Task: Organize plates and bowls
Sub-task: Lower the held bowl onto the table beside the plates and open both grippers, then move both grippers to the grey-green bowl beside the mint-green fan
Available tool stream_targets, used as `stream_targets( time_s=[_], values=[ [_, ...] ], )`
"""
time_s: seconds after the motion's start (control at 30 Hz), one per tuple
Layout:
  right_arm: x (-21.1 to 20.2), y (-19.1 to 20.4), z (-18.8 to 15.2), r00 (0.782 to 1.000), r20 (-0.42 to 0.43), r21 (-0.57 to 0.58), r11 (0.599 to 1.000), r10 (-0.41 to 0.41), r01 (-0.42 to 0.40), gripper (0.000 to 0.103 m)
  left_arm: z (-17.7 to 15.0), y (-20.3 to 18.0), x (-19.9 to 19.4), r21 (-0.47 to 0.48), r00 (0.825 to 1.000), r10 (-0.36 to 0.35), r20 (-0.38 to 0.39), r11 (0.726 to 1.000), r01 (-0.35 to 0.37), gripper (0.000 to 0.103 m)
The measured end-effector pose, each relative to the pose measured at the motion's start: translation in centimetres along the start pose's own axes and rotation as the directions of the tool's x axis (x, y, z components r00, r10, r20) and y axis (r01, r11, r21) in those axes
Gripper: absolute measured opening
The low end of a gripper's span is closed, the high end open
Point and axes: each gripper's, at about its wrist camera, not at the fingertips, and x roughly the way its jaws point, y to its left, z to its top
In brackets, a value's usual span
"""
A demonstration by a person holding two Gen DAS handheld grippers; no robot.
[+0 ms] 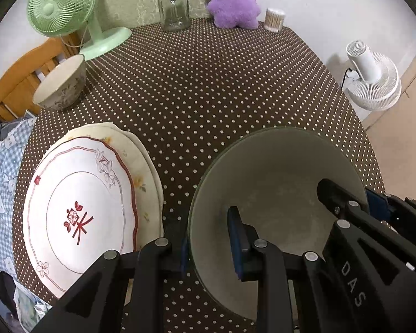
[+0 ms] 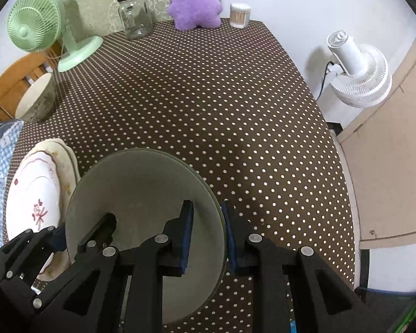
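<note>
You have the green bowl (image 1: 277,194) pinched from both sides: your left gripper (image 1: 208,238) is clamped on its left rim, one pad inside and one outside, and your right gripper (image 2: 208,236) is clamped the same way on the opposite rim. Both point steeply down, so the bowl hangs upright between them, mouth up, over the near edge of the table (image 1: 208,97), right of the stack of plates (image 1: 80,211)

What the next move turns on: the other bowl (image 1: 61,86) sits well away at the table's far left edge, just in front of the green fan (image 1: 55,5). It lies up and to the left from your left gripper, beyond the plates, so your left hand is nearer to it. Whether the green bowl rests on the cloth or hangs just above it, I cannot tell

The bowl you hold is wide, round and deep, pale grey-green, with a thin rim and an empty, faintly speckled inside. The far bowl is smaller, cream inside, with a grey pattern outside. My guess is the two belong together, so either could be carried across, clear of the plates
</note>
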Motion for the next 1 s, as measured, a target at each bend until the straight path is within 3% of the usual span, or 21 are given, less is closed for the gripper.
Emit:
stream_targets(
  time_s=[0.2, 0.3, 0.4, 0.47, 0.53, 0.67, 1.0],
  values=[
    [0.0, 0.2, 0.1, 1.0, 0.005, 0.003, 1.0, -0.003, 0.003, 0.025, 0.1, 0.0, 0.0, -0.003, 1.0, -0.009, 0.001, 1.0, 0.009, 0.022],
    [-0.1, 0.3, 0.0, 1.0, 0.006, 0.006, 1.0, 0.007, -0.007, 0.031, 0.0, 0.2, -0.2, 0.002, 0.999, -0.033, 0.002, 0.999, 0.033, 0.03],
    [-0.5, 0.4, 0.1, 0.999, 0.013, 0.005, 0.999, 0.044, -0.044, 0.046, 0.1, 0.3, -1.0, 0.012, 0.998, -0.046, 0.029, 0.999, 0.046, 0.042],
    [-1.2, 0.5, 0.2, 0.997, 0.033, 0.005, 0.998, 0.063, -0.063, 0.066, 0.2, 0.5, -1.5, 0.012, 0.998, -0.055, 0.034, 0.998, 0.055, 0.058],
    [-2.0, 0.7, 0.3, 0.996, 0.054, 0.003, 0.998, 0.065, -0.065, 0.07, 0.5, 0.8, -2.1, 0.01, 0.997, -0.055, 0.047, 0.998, 0.055, 0.063],
    [-3.7, 1.2, 1.1, 0.992, 0.081, -0.028, 0.995, 0.096, -0.094, 0.071, 1.3, 1.4, -3.9, -0.02, 0.995, -0.047, 0.086, 0.999, 0.049, 0.076],
    [-7.6, 3.9, 4.0, 0.965, 0.164, -0.144, 0.973, 0.204, -0.181, 0.071, 3.6, 4.4, -7.3, -0.113, 0.981, 0.047, 0.187, 0.993, -0.026, 0.08]
  ],
)
